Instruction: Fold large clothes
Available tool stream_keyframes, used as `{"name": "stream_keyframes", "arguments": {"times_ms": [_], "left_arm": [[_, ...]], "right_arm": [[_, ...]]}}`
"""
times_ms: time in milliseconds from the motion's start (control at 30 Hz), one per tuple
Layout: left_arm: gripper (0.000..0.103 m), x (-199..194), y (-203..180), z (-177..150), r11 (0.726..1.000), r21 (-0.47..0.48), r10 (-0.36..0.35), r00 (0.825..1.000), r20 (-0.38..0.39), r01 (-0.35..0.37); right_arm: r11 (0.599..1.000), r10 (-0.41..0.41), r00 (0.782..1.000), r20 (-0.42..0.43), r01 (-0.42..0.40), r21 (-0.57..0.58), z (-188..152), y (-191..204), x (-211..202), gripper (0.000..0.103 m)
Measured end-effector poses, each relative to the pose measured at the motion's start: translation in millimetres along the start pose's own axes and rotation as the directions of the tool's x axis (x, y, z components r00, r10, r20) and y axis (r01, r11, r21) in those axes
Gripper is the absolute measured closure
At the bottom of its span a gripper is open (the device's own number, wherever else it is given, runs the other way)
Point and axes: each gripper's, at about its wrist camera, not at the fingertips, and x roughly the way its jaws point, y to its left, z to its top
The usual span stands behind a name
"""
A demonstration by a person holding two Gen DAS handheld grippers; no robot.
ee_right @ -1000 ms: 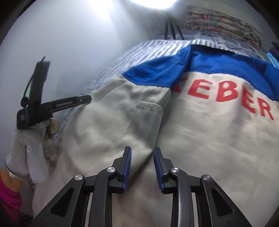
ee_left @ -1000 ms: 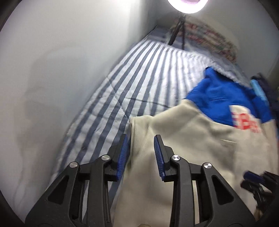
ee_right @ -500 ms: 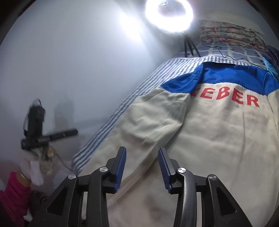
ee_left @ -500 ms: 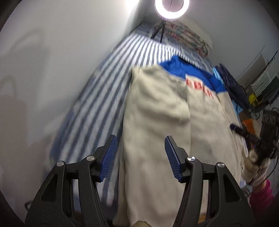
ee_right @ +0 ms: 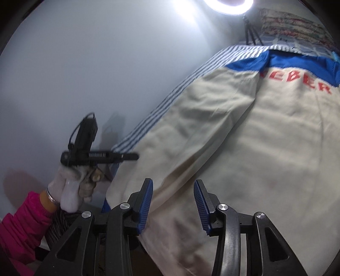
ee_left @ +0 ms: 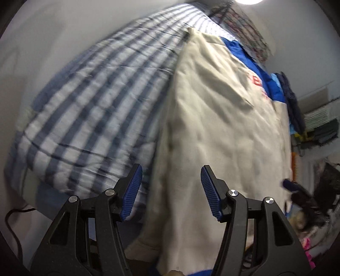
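Garment: a large beige cotton work jacket (ee_right: 244, 152) with a blue yoke and red block lettering lies spread back-up on the bed with the blue-and-white striped quilt (ee_left: 89, 110). Its hem hangs over the near edge of the bed, and its collar points to the far end under the white ring lamp (ee_right: 228, 4).
Sleeve: the left sleeve (ee_right: 191, 135) is already laid inward over the body, along the jacket's left side.
Step in hand: by my judgement, between folds. Both tools hover at the near hem with nothing gripped.
Left gripper (ee_left: 170, 191): its jaws have just been opening and now stand fairly wide, the blue ribbed fingers (ee_left: 131, 191) clear of the cloth. It tilts down over the jacket's near left edge, straddling the line where beige cloth meets quilt.
Right gripper (ee_right: 173, 203): its jaws have also just been opening to a moderate gap, with nothing between them. It points down over the near hem, right of the folded sleeve.
Left hand (ee_right: 72, 191): white-gloved, in a pink sleeve, it holds its tool level at the bed's near left corner.
Next move: probably pinching the near hem at two well-separated points and carrying it toward the collar. That needs both layers caught together and the sleeve kept flat.
Blur: the left view is smeared, so fine creases are unclear.
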Motion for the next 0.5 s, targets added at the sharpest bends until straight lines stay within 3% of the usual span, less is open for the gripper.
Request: {"name": "stream_keyframes", "arguments": {"times_ms": [100, 267, 300, 367, 433, 500], "left_arm": [[0.062, -3, -18, -5, 0.997, 0.074, 0.007, 1.0, 0.004, -0.007], [0.062, 6, -14, -13, 0.997, 0.057, 0.043, 0.999, 0.011, -0.043], [0.077, 8, -14, -15, 0.997, 0.06, 0.049, 0.999, 0.013, -0.05], [0.095, 6, -20, -17, 0.992, 0.094, 0.084, 0.995, 0.044, -0.088], [0.099, -1, -27, -19, 0.992, 0.095, 0.079, 0.993, 0.088, -0.087], [0.1, -10, -47, -24, 0.978, 0.16, 0.108, 0.984, 0.144, -0.131]], "right_arm": [[1.0, 0.005, 0.999, -0.032, -0.005, 0.004, -7, 3, 23, 0.062], [1.0, 0.002, 0.998, -0.067, 0.0, 0.02, -13, 2, 60, 0.065], [1.0, 0.003, 0.997, -0.075, -0.001, 0.025, -14, 1, 67, 0.065], [1.0, -0.003, 0.996, -0.091, 0.006, 0.03, -15, 0, 77, 0.066], [0.999, -0.021, 0.994, -0.11, 0.025, 0.032, -16, 0, 84, 0.066], [0.999, -0.026, 0.992, -0.121, 0.03, 0.032, -16, -2, 86, 0.066]]}}
